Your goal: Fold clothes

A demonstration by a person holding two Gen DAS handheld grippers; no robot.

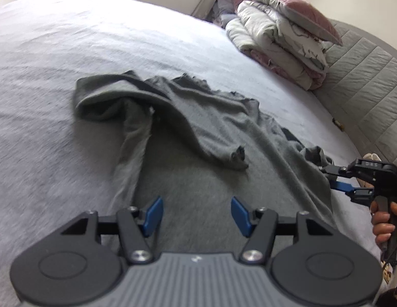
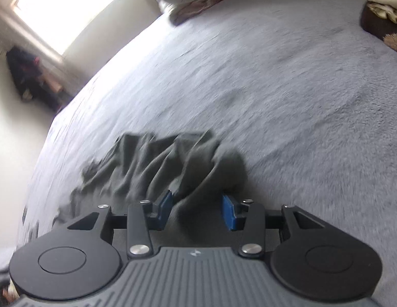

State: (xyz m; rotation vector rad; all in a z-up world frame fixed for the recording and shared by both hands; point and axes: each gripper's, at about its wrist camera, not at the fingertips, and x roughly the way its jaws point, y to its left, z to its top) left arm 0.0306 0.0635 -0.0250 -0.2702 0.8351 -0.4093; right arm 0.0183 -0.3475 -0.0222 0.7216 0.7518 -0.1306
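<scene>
Fingers of both grippers [image 1: 197,216] [image 2: 197,211] parted, holding nothing — gray garment [image 1: 188,133] lies rumpled on bed [image 1: 70,51], apparently awaiting folding.

Grey-sheeted bed [image 1: 70,51], quilted headboard [image 1: 364,76], stacked bedding [image 1: 275,38], bright window [image 2: 65,7]

Daylight is pouring through a window [image 2: 67,7] far up and left of the right claw, blowing out to white glare. The bedsheet [image 2: 288,107] ahead is smearing with motion blur. Fisheye curvature is bending both views, with dark corners; soft shadows are lying under the grey garment [image 1: 198,133].
</scene>
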